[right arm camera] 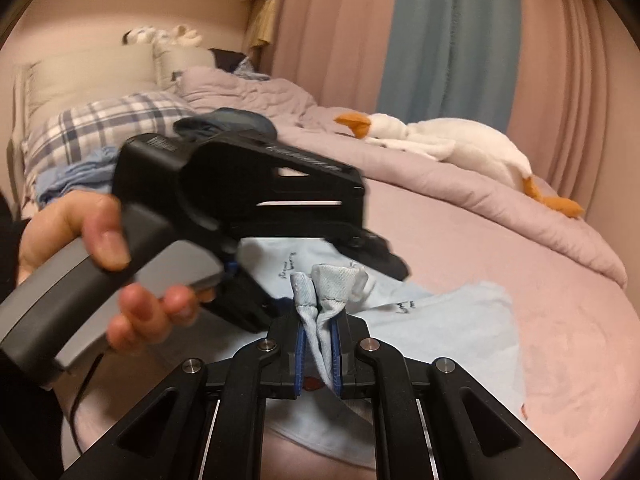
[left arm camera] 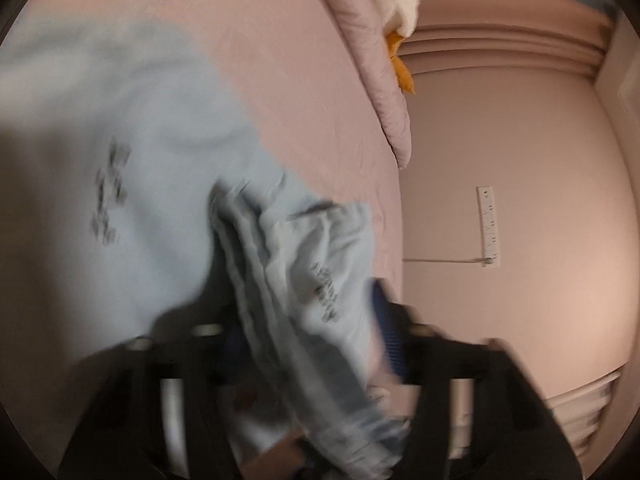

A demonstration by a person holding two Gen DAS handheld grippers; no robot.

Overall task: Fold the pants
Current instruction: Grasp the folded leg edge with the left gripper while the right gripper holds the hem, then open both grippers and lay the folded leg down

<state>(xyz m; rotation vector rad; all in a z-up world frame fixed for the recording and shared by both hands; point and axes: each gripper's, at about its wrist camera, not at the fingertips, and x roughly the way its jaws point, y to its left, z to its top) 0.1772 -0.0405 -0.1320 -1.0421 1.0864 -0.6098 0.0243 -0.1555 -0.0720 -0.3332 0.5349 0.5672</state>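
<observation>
**A:** Where did each claw stand?

**B:** My right claw (right arm camera: 318,344) was clamped narrow on a bunched hem of the pants (right arm camera: 460,320), the cloth pinched between its blue pads (right arm camera: 301,354). I judged this grip an anchor, holding one end while the other was arranged. My left claw (left arm camera: 316,356) had a thick gather of the same fabric lying between its jaws; motion blur hid whether the pads pressed it, so I cannot tell its grip.

**A:** And the garment?

**B:** Pale blue, soft and creased, with small dark lettering, the pants lay spread on the pink bed (right arm camera: 560,340), partly lifted toward me. A plush goose (right arm camera: 440,140) rested well apart on the duvet (right arm camera: 400,176).
</observation>
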